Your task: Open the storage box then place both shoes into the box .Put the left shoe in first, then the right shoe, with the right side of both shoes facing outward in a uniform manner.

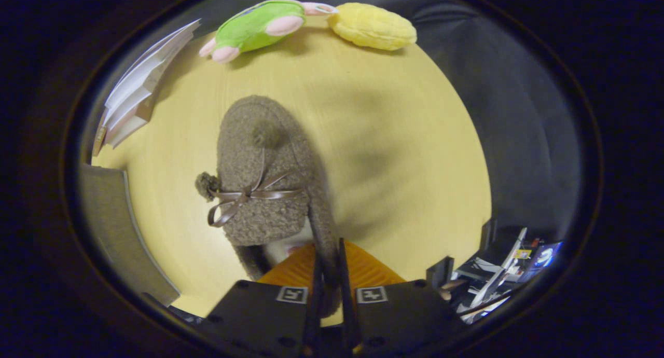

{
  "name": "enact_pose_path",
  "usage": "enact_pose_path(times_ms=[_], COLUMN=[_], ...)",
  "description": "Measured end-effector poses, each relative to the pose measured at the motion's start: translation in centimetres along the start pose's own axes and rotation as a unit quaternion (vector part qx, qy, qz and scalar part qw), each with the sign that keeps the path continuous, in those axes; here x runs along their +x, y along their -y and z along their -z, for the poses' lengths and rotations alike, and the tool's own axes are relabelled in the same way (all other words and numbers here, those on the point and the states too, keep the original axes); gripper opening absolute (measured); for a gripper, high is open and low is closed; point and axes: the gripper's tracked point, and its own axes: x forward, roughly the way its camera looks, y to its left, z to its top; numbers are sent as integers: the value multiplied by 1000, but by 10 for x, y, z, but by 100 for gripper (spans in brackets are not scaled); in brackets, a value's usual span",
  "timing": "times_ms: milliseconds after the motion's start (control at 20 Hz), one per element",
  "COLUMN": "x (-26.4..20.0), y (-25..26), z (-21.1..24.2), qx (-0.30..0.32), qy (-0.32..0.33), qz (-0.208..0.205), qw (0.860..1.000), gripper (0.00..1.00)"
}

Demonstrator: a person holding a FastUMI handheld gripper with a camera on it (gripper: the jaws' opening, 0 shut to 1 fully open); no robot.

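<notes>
The tongs [328,275] are drawn nearly together and pinch the rear collar of a fuzzy brown shoe [262,176], one finger on each side of the thin fleecy wall at the heel. The shoe hangs forward from that hold with its toe pointing away, a ribbon bow [244,196] across the instep and a pompom [265,134] on the vamp; the slight blur suggests it is in motion above the yellow counter [394,140] rather than resting on it. Off to the left of the shoe, close by, runs a grey curved wall [111,223] that may be the storage box, though too little of it shows to be sure. Farther left lies a stack of white paper [137,85], and at the far rim of the counter sit a green plush toy [254,28] and a yellow plush toy [372,27]. The likely trouble is the grip itself: soft fleece held by a narrow pinch can slip or let the shoe swing and twist, so it could drop or enter the box facing the wrong way. Which shoe this is I cannot tell.
</notes>
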Motion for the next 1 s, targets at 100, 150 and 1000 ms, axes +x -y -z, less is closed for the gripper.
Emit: enact_pose_path(times_ms=[100, 150, 1000], x=[-1, -2, -95], y=[1, 0, -12], z=[-3, -2, -8], qx=[-5, -10, -24], qy=[13, 19, 100], qz=[1, 0, 42], qw=[1000, 1000, 994], gripper=[17, 10, 3])
